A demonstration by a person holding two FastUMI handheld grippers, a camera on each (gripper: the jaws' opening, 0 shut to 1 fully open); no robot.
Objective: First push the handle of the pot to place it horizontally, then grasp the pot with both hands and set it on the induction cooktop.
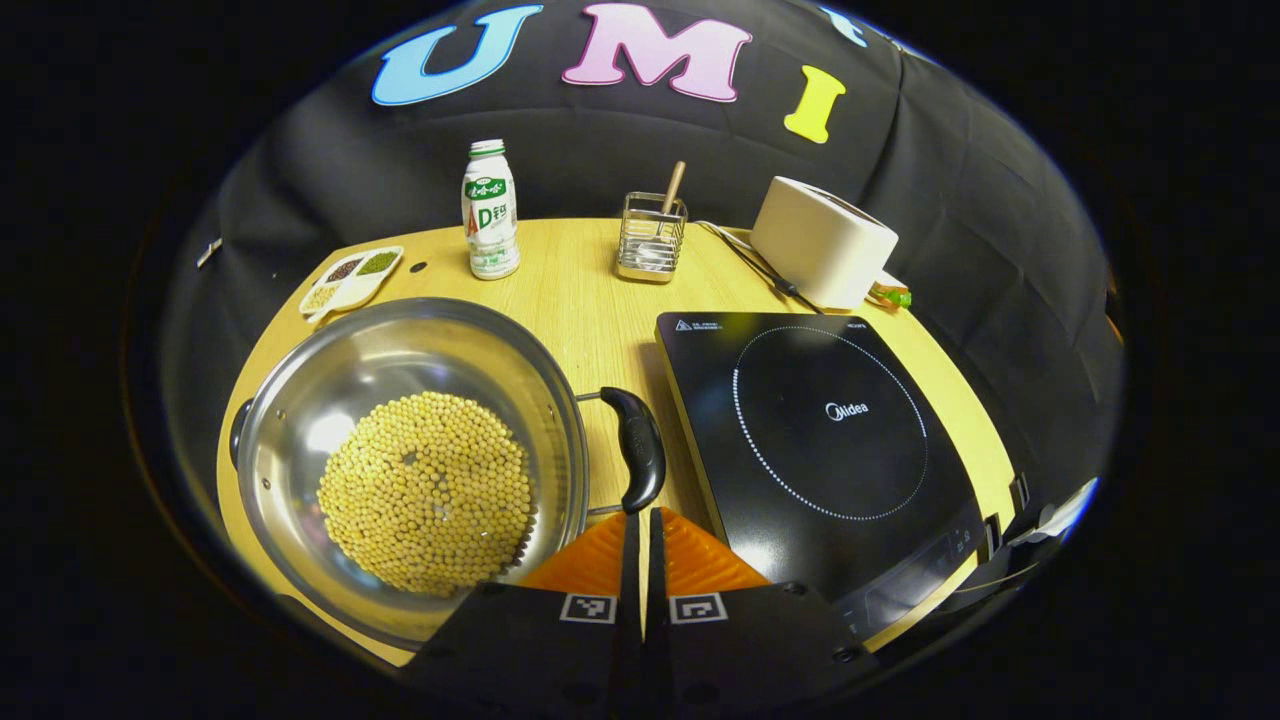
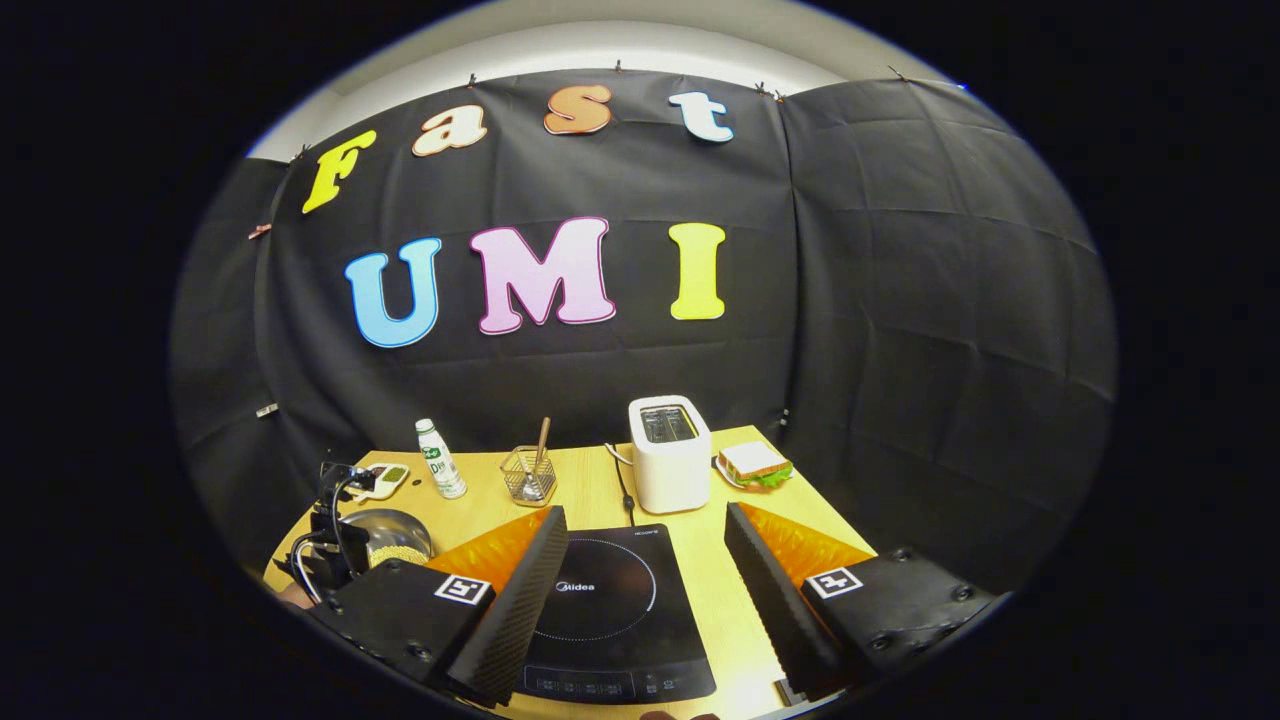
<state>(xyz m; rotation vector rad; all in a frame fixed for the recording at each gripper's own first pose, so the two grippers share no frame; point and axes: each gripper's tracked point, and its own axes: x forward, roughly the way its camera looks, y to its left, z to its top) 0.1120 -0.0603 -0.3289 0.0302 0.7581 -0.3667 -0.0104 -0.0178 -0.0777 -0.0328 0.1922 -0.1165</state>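
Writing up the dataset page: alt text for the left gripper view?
The left gripper, fingers together, sits just below the black handle of a steel pot holding yellow beans. An induction cooktop lies right of the pot on the wooden table.

Mock kitchen booth: induction cooktop point(image 1: 820, 430), toaster point(image 2: 668, 465), cloth wall point(image 2: 900, 300).

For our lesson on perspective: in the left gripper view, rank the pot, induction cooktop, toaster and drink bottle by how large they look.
1. pot and induction cooktop: about alike, and both near the camera, so unranked.
2. toaster
3. drink bottle
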